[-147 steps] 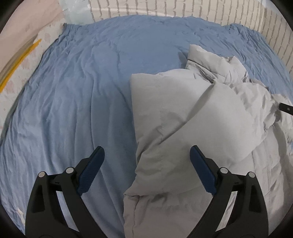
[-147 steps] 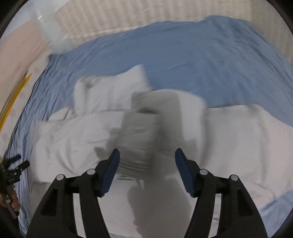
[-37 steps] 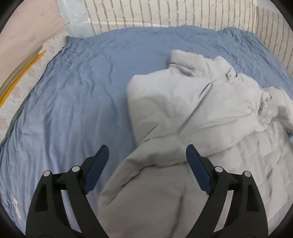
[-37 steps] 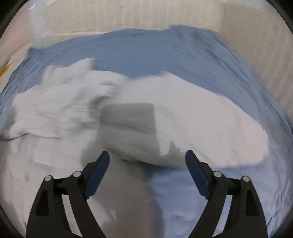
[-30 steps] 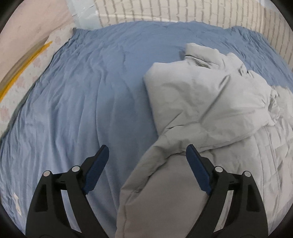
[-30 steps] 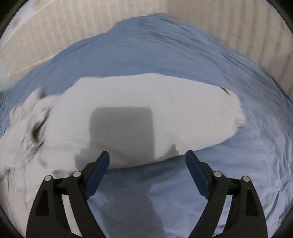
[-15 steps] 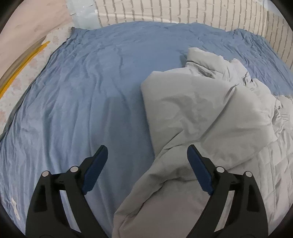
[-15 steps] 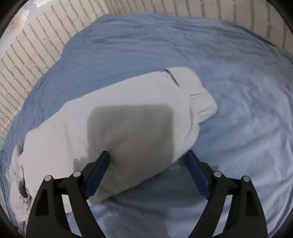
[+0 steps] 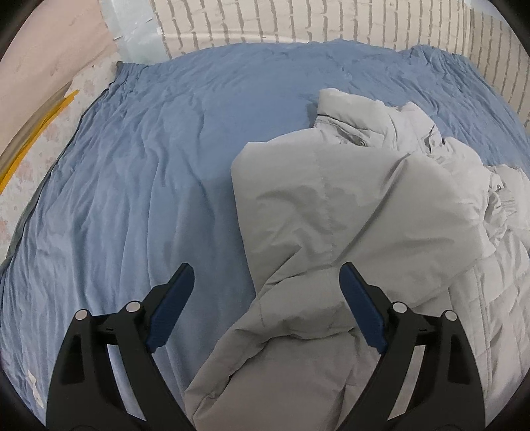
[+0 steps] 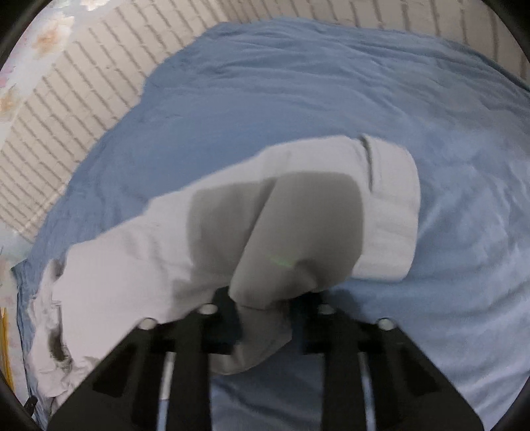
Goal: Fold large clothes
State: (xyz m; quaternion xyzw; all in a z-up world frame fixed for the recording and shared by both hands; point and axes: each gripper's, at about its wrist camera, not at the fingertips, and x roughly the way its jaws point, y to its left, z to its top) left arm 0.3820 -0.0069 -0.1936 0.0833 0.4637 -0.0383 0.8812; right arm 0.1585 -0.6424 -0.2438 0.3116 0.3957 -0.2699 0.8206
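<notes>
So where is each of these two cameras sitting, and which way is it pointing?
Left wrist view: on the left gripper, looking down along its open blue-padded fingers at the grey jacket on the blue sheet.
Right wrist view: on the right gripper, looking down at the jacket's sleeve; its jaws have just been closing and pinch the fabric.
Shared: the same jacket, sheet and brick-patterned wall. No hand shows.

One pale grey padded jacket (image 9: 347,205) lies on one blue bedsheet (image 9: 165,172). Two grippers show, the left gripper (image 9: 266,295) and the right gripper (image 10: 265,311). Two snap buttons (image 9: 360,142) are visible near the jacket's collar.
</notes>
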